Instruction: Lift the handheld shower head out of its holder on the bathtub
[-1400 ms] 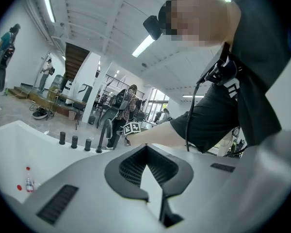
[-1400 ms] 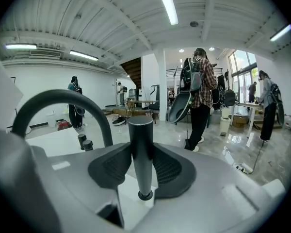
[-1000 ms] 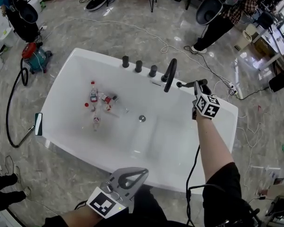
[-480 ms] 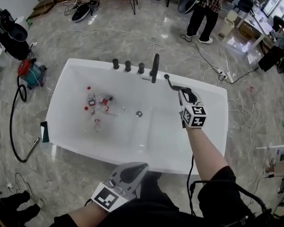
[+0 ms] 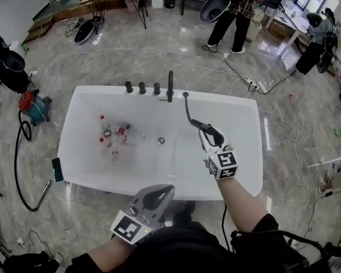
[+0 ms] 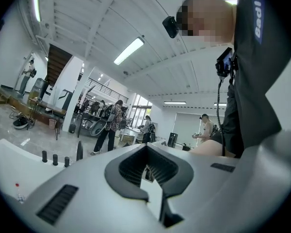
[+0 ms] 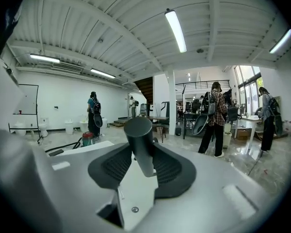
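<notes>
Right gripper (image 5: pixel 213 136) clamps shower head (image 7: pixel 140 147), its long axis upright between the pads, over bathtub (image 5: pixel 247 152) and clear of the far rim. Hose (image 5: pixel 187 110) trails back there. Left gripper (image 5: pixel 153 201) closed, empty, farther off.

A white bathtub (image 5: pixel 250 147) stands on the grey marble floor (image 5: pixel 307 73). Small bottles (image 5: pixel 115 134) lie inside it near the drain (image 5: pixel 161 140); three black knobs (image 5: pixel 141 87) and a spout (image 5: pixel 170 86) stand on its far rim. A red vacuum cleaner (image 5: pixel 31 106), its black hose (image 5: pixel 20 164) and loose cables (image 5: pixel 273 127) lie on the floor.
</notes>
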`<state>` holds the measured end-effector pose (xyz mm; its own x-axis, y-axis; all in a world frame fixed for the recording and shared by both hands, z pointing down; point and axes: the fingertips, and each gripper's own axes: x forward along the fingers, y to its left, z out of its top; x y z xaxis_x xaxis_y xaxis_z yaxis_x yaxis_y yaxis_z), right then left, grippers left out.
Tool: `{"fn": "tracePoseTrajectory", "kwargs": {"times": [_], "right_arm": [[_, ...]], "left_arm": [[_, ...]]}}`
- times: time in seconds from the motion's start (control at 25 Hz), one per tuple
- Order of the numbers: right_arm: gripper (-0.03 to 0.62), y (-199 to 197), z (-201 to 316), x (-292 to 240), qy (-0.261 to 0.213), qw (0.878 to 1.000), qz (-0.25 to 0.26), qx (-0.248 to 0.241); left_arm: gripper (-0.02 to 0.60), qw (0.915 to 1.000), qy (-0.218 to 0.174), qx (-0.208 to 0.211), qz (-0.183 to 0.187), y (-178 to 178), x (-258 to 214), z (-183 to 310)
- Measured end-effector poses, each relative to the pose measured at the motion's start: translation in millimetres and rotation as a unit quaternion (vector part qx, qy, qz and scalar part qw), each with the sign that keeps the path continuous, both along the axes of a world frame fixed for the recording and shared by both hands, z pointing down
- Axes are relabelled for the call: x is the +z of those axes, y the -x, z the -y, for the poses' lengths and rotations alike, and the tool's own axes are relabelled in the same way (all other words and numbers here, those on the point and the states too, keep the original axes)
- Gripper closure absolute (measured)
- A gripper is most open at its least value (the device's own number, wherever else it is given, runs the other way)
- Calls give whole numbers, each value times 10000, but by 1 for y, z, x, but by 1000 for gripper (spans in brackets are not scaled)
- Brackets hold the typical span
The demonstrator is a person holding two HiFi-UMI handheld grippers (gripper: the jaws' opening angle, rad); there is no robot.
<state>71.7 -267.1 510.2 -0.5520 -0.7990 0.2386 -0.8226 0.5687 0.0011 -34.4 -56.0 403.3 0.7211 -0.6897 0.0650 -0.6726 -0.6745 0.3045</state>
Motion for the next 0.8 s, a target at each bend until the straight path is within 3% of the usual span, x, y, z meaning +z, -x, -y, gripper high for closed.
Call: {"fn": "tracePoseTrajectory", "kwargs": {"times": [0.36,0.8], "right_arm": [[462,-16,-90,-46,-48,9998,189,12],[462,-19,-162,-88,-215,9986,410,-268]], "left_arm": [[581,9992,-297,277,-4,-27,-34,4],[581,9975,-311,624,71,-61,-29,8]]}}
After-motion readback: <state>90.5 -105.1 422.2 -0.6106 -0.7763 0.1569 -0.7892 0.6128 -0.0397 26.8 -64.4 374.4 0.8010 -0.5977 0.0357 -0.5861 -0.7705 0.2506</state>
